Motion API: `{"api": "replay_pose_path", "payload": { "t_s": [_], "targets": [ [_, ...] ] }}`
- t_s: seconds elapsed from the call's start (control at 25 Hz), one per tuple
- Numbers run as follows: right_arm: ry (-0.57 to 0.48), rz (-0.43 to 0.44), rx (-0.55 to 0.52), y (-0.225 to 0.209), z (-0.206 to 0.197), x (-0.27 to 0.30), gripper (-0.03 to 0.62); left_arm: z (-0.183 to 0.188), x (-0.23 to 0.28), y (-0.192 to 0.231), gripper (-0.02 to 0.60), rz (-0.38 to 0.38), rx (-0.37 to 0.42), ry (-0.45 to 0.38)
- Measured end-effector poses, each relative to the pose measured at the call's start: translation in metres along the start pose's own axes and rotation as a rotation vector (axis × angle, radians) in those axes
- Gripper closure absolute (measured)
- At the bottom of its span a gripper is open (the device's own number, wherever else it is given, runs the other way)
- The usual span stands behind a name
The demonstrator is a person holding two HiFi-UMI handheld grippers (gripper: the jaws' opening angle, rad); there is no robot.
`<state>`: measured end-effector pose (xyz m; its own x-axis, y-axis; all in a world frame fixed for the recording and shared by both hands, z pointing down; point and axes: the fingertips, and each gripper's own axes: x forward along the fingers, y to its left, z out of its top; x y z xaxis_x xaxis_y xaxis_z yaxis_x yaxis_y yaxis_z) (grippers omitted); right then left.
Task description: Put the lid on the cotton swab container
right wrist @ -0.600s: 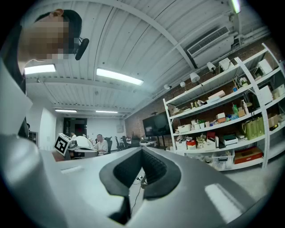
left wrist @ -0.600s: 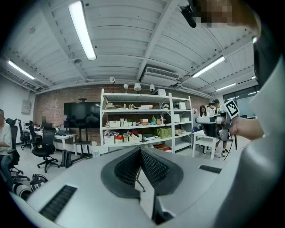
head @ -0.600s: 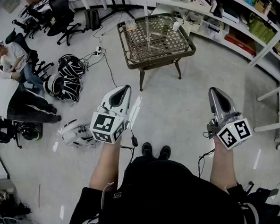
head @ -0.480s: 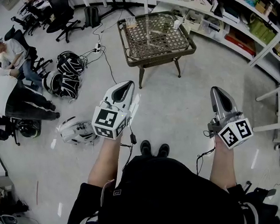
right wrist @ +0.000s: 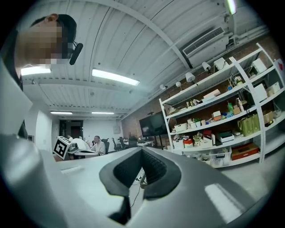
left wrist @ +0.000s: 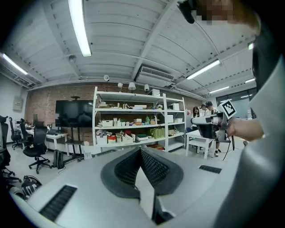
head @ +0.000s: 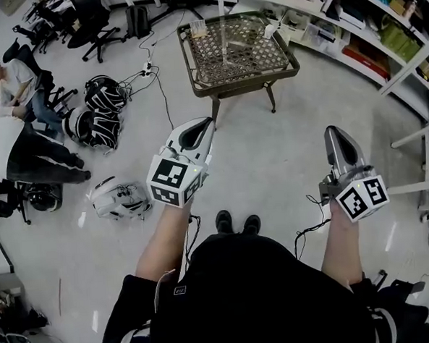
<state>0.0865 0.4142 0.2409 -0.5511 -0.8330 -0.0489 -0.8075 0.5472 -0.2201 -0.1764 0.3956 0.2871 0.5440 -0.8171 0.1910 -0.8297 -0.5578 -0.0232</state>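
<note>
Jaws closed on both: in the head view the left gripper [head: 206,124] and right gripper [head: 334,132] hang over the floor [head: 272,163], well apart from the wicker table [head: 247,84], whose small items are too tiny to tell container from lid. I judge the task unstarted; walking up comes first. Left gripper view: pads [left wrist: 153,167] meet, nothing between, shelves [left wrist: 133,124] ahead. Right gripper view: likewise shut and empty.
</note>
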Motion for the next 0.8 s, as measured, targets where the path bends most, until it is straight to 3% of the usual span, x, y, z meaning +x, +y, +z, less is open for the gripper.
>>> {"api": "replay_pose_path", "payload": {
  "t_s": [0.28, 0.8],
  "targets": [
    [-0.033, -0.049, -0.019, -0.023, 0.011, -0.026, 0.586, 0.003, 0.01, -0.016, 0.575, -0.007, -0.008, 0.0],
    [-0.03, -0.065, 0.08, -0.062, 0.002, -0.061, 0.585, 0.002, 0.04, -0.05, 0.575, -0.024, -0.016, -0.005]
  ]
}}
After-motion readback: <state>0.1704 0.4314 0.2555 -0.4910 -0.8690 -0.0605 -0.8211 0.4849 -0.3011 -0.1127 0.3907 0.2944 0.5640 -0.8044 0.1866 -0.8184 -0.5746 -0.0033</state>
